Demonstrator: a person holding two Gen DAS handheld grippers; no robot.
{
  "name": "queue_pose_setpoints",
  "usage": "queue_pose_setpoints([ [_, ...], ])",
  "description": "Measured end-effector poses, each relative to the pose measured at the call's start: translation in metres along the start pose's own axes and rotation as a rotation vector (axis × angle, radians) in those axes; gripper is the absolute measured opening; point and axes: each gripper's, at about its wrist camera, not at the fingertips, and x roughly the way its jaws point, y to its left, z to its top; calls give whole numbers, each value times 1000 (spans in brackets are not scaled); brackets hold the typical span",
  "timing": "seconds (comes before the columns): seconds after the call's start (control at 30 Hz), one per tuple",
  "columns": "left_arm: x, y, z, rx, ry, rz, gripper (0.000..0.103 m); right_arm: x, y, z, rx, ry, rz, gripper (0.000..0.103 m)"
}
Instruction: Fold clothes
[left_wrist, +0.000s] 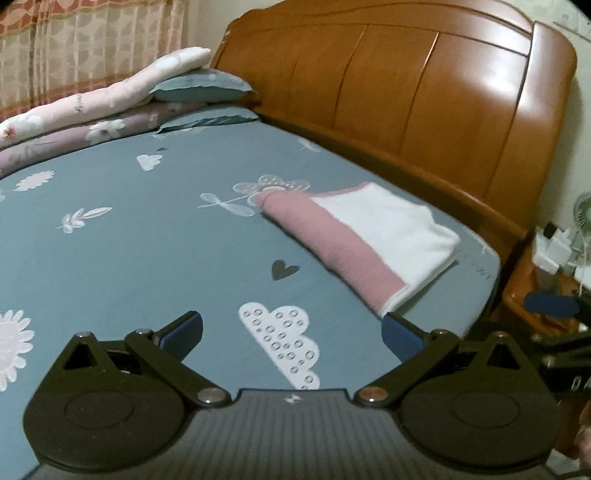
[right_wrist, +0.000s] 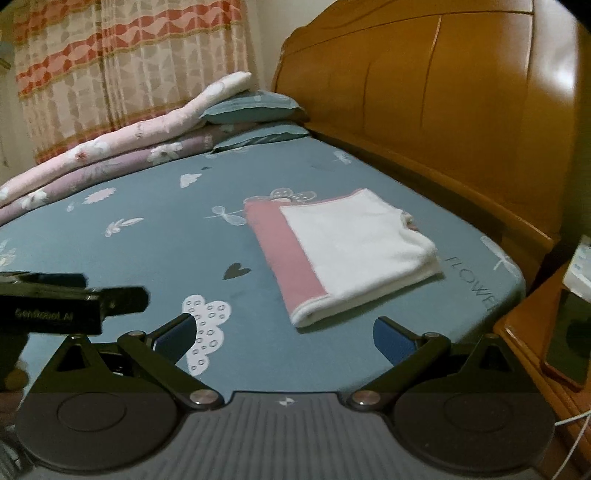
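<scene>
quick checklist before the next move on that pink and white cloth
1. Left claw open and empty: ok.
2. Right claw open and empty: ok.
3. Pink and white cloth folded into a compact rectangle, flat on the bed sheet: ok.
4. Edges lined up: not ok, a pink strip shows beside the white layer.
5. Sheet around the cloth free of other items: ok.
6. Another garment waiting to be folded: cannot tell, only stacked bedding shows.
</scene>
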Motion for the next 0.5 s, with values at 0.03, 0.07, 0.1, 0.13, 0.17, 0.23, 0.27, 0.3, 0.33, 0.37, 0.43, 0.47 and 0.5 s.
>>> queue_pose_setpoints([
  [0.03, -1, 0, -1, -4, 3, -1, 102, 0, 0, 1, -1, 1, -10, 103],
  [0.07, -2, 1, -1, -9, 6, -5, 102, 0, 0, 1, -3, 1, -19, 103],
  [0.1, -4, 1, -2, -14, 8, -9, 102, 1, 1, 2, -6, 1, -28, 103],
  [0.13, -5, 1, -3, -15, 12, -10, 102, 1, 1, 2, -9, 0, -33, 103],
  [0.17, -5, 1, -4, -14, 15, -6, 102, 1, 1, 2, -12, 0, -34, 103],
  [0.23, -5, 0, -4, -10, 22, 7, 102, 2, 2, 1, -16, -1, -34, 103],
  [0.27, -6, 0, -4, -8, 23, 15, 102, 2, 2, 1, -17, 0, -34, 103],
  [0.3, -6, 0, -4, -8, 24, 19, 102, 2, 2, 1, -19, 0, -34, 103],
  [0.33, -6, 0, -4, -10, 26, 22, 102, 3, 2, 1, -21, 0, -34, 103],
  [0.37, -7, 0, -4, -11, 29, 27, 102, 3, 2, 1, -21, -1, -34, 103],
  [0.43, -7, 0, -5, -13, 34, 37, 102, 3, 2, 1, -19, 0, -31, 103],
  [0.47, -7, 0, -5, -13, 36, 42, 102, 4, 2, 1, -19, 1, -30, 103],
  [0.5, -7, 0, -5, -14, 39, 46, 102, 4, 1, 1, -19, 2, -28, 103],
])
